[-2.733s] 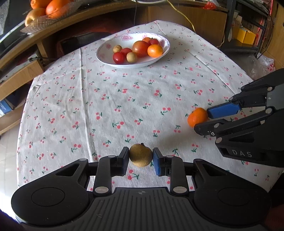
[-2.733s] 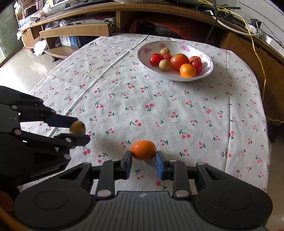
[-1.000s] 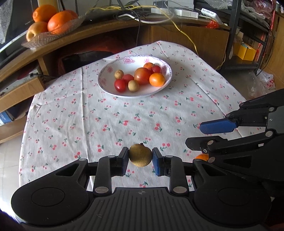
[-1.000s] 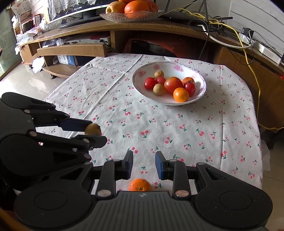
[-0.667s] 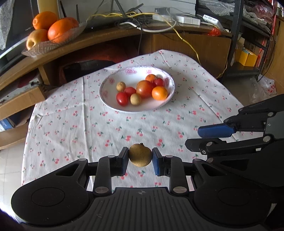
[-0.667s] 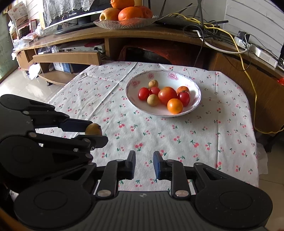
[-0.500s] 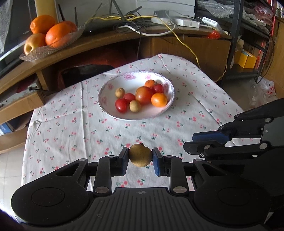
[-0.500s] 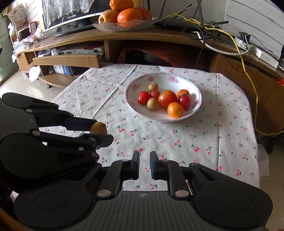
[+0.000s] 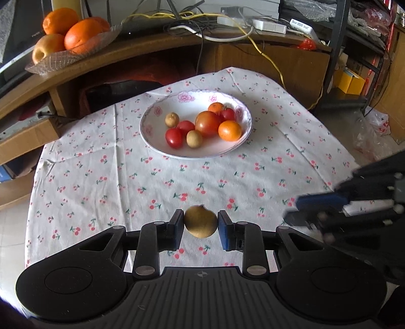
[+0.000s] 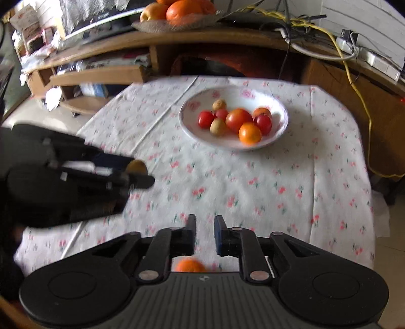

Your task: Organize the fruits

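My left gripper is shut on a small brown round fruit and holds it above the cherry-print tablecloth. The white flowered bowl at the table's far side holds tomatoes, small oranges and two brown fruits. My right gripper has its fingers close together with nothing between them. A small orange lies on the cloth just under and behind those fingers. In the right wrist view, the left gripper with its brown fruit is at the left, blurred. The right gripper shows at the right in the left wrist view.
A glass dish of oranges and an apple stands on the wooden desk behind the table. Cables and power strips lie on it. Low shelves are at the left, a metal rack at the right.
The right gripper let the orange go, rose and closed its fingers; the orange now shows under them again. The left gripper has lifted the brown fruit off the cloth. The right view is now motion-blurred.
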A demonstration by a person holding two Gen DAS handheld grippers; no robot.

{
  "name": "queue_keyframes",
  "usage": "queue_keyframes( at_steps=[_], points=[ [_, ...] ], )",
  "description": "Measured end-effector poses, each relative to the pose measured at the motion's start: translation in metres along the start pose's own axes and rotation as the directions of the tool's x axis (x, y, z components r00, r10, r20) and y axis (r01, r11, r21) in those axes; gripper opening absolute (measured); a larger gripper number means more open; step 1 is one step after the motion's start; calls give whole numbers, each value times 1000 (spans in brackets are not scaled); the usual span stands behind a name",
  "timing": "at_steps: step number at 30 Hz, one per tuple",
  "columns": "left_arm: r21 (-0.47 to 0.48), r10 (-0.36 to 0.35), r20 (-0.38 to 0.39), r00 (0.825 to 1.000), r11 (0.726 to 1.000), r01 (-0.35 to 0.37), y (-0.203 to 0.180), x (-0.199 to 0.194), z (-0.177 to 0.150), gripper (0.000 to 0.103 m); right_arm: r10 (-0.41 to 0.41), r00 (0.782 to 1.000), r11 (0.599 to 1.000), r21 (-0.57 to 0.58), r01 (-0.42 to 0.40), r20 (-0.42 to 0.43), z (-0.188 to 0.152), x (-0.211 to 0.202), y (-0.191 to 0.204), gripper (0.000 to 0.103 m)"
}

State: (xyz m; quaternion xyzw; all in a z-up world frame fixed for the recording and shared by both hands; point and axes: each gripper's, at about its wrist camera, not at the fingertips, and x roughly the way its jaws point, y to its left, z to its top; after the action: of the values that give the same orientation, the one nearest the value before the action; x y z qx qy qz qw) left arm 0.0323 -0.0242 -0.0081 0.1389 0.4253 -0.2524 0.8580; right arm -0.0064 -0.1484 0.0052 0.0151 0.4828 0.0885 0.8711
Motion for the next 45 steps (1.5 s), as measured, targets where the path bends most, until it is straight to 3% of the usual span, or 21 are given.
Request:
queue_keyframes(
  at_steps=[2,4,8,15,20,31,45],
  points=[
    [-7,0,-14,1000,1000,-1,3,2,-3,37,39,998,999,-7,-40,-45,-9,3,2,27],
    [-11,-2,-22,1000,1000,2,4,3,-6,37,28,997,999,-38,-31,-75,-14,10,8,32],
    [-7,-6,-24,1000,1000,6,3,3,-7,37,3,995,998,-58,-9,-101,-18,22,11,32],
    [-7,-25,-87,996,1000,24,8,11,-26,38,40,992,998,-37,-45,-118,-22,28,8,30],
    [-14,6,-125,992,1000,-8,15,18,-45,39,27,992,997,-68,-35,-122,-25,29,15,30],
    [-3,18,-125,992,1000,-18,8,12,-57,40,19,992,997,-76,-28,-127,-31,28,14,31],
    [10,41,-117,992,999,-41,4,9,-56,35,-18,997,995,-100,10,-81,-30,22,19,30]
  ],
)
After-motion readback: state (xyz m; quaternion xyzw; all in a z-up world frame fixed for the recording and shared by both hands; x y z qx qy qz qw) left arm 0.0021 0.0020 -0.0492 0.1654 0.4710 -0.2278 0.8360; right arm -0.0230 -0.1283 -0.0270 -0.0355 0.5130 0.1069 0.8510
